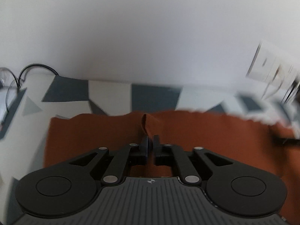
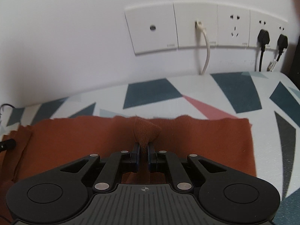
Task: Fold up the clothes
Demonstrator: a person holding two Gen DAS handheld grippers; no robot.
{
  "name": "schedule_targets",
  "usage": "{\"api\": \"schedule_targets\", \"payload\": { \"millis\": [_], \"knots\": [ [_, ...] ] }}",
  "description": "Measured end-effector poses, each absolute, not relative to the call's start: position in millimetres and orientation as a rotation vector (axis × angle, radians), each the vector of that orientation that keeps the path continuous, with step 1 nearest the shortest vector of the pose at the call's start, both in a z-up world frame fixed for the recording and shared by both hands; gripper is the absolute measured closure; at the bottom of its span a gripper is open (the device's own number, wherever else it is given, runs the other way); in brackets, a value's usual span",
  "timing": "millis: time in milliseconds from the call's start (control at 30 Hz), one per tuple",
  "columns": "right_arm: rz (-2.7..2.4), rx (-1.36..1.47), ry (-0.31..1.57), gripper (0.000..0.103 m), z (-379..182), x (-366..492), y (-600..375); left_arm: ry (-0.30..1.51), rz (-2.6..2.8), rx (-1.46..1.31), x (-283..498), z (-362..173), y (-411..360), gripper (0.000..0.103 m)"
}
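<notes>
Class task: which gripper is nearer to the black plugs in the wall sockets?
Right. The right gripper, pinching the orange cloth, faces the black plugs on the wall ahead-right. The left gripper holds the cloth further left.

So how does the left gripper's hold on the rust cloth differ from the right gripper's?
The left gripper pinches a thin, narrow ridge of the rust cloth; the right gripper holds a broader, puffed-up tent of it. The left wrist view is motion-blurred at its right side; the right wrist view is sharp. Both are shut on the cloth near its far edge, over the patterned sheet.
</notes>
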State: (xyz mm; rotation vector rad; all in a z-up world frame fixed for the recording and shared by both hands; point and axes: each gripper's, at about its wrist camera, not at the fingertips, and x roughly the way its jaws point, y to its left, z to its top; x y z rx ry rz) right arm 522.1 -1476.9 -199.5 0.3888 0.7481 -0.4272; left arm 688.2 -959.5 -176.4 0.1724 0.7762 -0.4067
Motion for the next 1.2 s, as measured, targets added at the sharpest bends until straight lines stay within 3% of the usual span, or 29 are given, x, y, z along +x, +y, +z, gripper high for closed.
{"api": "schedule_targets", "payload": {
  "millis": [33, 67, 100, 200, 333, 500, 767, 1133, 1200],
  "knots": [
    [-0.435, 0.379, 0.747, 0.071, -201, 523, -1476, 0.763, -0.366, 0.239, 687, -178, -962, 0.039],
    [-0.449, 0.37, 0.749, 0.044, -201, 523, -1475, 0.737, -0.333, 0.266, 684, -175, -961, 0.027],
    [-0.461, 0.366, 0.752, 0.037, -199, 522, -1475, 0.726, -0.318, 0.269, 681, -169, -957, 0.024],
    [-0.472, 0.404, 0.729, 0.037, -184, 508, -1474, 0.724, -0.357, 0.223, 667, -146, -936, 0.024],
    [-0.511, 0.533, 0.701, 0.026, -166, 466, -1469, 0.753, -0.444, 0.155, 639, -116, -897, 0.024],
    [-0.546, 0.713, 0.696, 0.026, -158, 390, -1450, 0.816, -0.518, 0.031, 586, -101, -834, 0.021],
    [-0.658, 0.852, 0.674, 0.026, -158, 282, -1391, 0.933, -0.564, -0.049, 476, -133, -752, 0.018],
    [-0.825, 0.835, 0.676, 0.026, -162, 221, -1336, 0.848, -0.834, 0.217, 411, -162, -771, 0.019],
    [-0.85, 0.868, 0.669, 0.026, -164, 212, -1335, 0.824, -0.855, 0.243, 408, -165, -774, 0.023]
  ]
}}
